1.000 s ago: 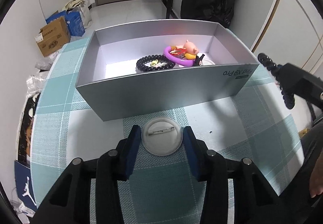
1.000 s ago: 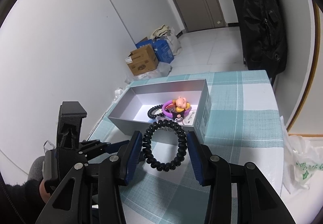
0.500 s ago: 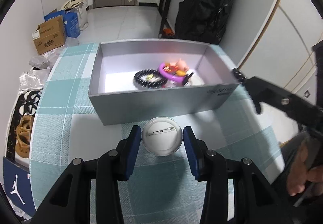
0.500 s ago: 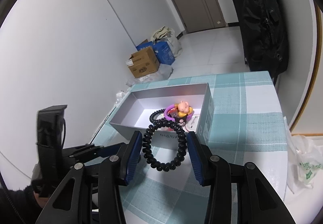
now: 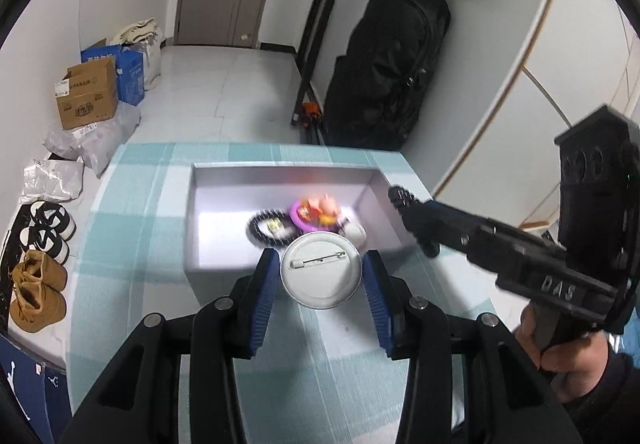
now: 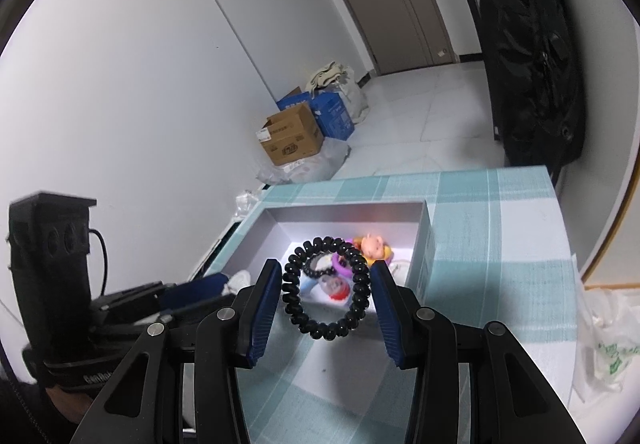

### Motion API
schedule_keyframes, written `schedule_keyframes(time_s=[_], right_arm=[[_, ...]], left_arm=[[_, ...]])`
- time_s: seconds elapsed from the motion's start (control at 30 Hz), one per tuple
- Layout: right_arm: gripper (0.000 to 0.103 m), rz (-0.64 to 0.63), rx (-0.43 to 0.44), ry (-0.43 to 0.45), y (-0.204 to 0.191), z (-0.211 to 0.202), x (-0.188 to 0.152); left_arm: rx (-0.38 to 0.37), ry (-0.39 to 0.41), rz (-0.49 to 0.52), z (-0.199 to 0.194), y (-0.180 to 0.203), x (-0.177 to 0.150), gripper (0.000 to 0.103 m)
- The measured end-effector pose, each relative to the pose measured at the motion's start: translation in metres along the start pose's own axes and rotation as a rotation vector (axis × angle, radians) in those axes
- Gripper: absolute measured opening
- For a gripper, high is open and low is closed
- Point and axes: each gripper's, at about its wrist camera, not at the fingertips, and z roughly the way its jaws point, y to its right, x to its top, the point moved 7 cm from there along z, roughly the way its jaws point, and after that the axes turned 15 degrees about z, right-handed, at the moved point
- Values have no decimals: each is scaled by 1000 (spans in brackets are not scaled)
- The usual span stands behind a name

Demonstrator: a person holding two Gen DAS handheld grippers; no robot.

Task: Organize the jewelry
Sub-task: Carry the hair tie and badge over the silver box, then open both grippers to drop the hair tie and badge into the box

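The round white pin badge [image 5: 321, 271] sits pinched between the blue pads of the left gripper [image 5: 321, 280], back side up so its safety pin shows, lifted clear of the checked tablecloth [image 5: 132, 228] and hanging at the near wall of the silver box [image 5: 192, 228]. The black coil hair tie [image 6: 325, 289] is likewise squeezed between the pads of the right gripper [image 6: 325, 298], standing upright as a ring; through it the box's contents show. Both tools are thus closed on their loads, neither one wide.

Inside the box, seen from the left wrist, a black bead bracelet [image 5: 262, 229] lies at about twelve o'clock from the badge, with a purple ring carrying a pink pig figure [image 5: 320, 210] just beside it toward one o'clock. The right gripper reaches in from three o'clock, its tip with the hair tie over the box's right-hand wall, held by a hand [image 5: 560, 360] at the lower right.

The step in hand looks like the carry: two pieces are in the air and on their way to join those already collected. Next, each gripper probably needs to pass over the rim, come down over a bare part of the floor, best at the box's nine o'clock end where nothing lies, and let its pads part. The two tools converge on one small box, so staggering them would avoid a knock.
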Motion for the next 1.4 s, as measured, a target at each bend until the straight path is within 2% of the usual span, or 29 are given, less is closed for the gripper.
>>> schedule_keyframes(time_s=[0.3, 0.77, 1.4], right_arm=[[44, -8, 23, -7, -4, 16, 12], [44, 45, 39, -19, 9, 30, 27], [47, 34, 37, -49, 10, 44, 28]], left_arm=[[28, 17, -41, 16, -21, 18, 37], [4, -27, -75, 39, -31, 21, 37], [-35, -60, -113, 55, -33, 22, 38]])
